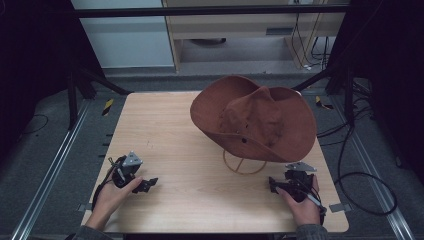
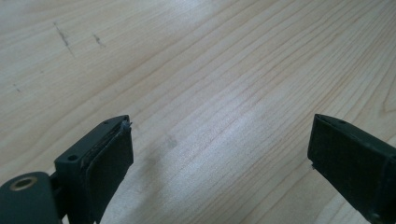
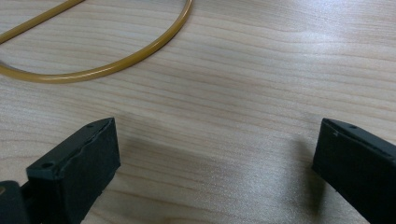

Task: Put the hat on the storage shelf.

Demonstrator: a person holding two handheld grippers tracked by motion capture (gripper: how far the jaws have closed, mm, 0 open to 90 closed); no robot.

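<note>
A brown wide-brimmed hat sits tilted on a thin brass-coloured wire stand whose round base ring rests on the wooden table. My left gripper lies low at the table's front left, held by a hand, jaws wide apart over bare wood. At the front right, just below the hat's brim, my right gripper is also open and holds nothing. Its own view shows part of the base ring a little ahead of the jaws.
Black frame legs stand at the table's back corners, and metal rails run along both sides on the floor. Cables loop on the floor at the right. A pale cabinet stands behind the table.
</note>
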